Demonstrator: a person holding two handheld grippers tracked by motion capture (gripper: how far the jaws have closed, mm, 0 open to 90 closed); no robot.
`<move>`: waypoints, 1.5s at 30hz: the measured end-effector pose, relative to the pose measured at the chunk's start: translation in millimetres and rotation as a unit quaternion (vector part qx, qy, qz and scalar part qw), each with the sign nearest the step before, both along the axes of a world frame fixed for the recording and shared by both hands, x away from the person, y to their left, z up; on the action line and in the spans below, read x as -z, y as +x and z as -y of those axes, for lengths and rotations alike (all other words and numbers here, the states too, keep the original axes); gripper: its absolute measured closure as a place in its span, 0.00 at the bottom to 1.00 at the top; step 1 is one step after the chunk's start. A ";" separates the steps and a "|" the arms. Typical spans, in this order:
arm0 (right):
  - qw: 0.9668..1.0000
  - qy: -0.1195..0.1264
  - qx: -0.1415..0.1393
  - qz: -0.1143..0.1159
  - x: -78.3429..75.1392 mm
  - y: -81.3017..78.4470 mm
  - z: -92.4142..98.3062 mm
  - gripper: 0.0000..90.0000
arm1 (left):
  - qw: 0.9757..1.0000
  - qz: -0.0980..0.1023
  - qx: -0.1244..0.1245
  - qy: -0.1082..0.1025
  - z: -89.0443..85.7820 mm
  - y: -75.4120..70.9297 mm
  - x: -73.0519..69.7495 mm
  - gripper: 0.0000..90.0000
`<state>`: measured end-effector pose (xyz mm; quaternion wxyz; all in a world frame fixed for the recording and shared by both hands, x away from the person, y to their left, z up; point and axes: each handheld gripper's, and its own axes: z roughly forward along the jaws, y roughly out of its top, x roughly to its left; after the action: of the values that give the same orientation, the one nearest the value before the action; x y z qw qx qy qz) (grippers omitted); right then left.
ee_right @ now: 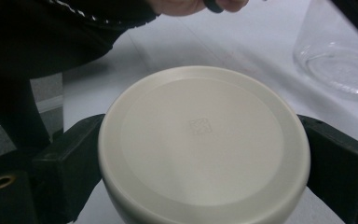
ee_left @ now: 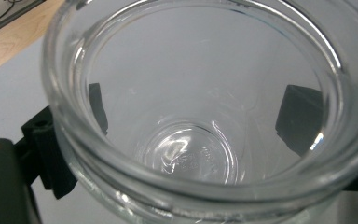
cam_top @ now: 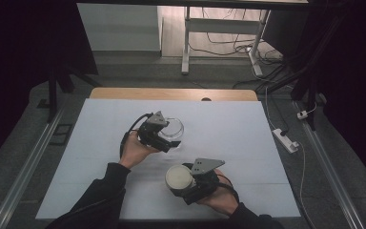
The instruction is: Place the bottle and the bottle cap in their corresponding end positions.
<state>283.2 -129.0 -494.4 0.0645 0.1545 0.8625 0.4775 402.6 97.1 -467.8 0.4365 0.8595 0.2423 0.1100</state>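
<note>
A clear glass jar (cam_top: 175, 128) stands on the white table cover (cam_top: 233, 119), left of middle. My left gripper (cam_top: 172, 137) is shut on the jar's wall just under the rim. In the left gripper view the jar (ee_left: 191, 158) is seen mouth-on, empty, with the black pads (ee_left: 298, 119) showing through the glass. My right gripper (cam_top: 179, 179) is near the front edge, shut on a cream-white round lid (cam_top: 178, 175). The right gripper view has the lid (ee_right: 200, 135) flat side up between both jaws, and the jar (ee_right: 340, 65) at the upper right.
A wooden strip (cam_top: 171, 93) of the table shows past the far edge of the cover. On the floor to the right lies a white power strip (cam_top: 286, 139) with cables. A white desk frame (cam_top: 187, 43) stands behind. Dark-sleeved forearms come in from the bottom.
</note>
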 end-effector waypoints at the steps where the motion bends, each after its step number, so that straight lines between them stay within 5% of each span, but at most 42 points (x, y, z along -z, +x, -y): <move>1: 1.000 -0.003 0.000 0.001 1.6 0.5 -0.5 0.08 | 1.000 0.000 -0.002 -0.002 0.7 0.9 0.5 0.08; 23: 0.999 -0.032 0.014 -0.013 29.5 18.0 -12.0 0.08 | 1.000 0.002 -0.024 0.008 10.0 25.9 16.8 0.08; 45: 0.995 -0.098 0.025 -0.018 45.8 24.8 -29.1 0.08 | 0.998 -0.002 -0.053 0.017 10.7 43.0 37.9 0.08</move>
<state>308.0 -99.8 -540.2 0.0757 0.1777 0.9021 0.3860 445.6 86.5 -505.7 0.4146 0.8530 0.2867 0.1355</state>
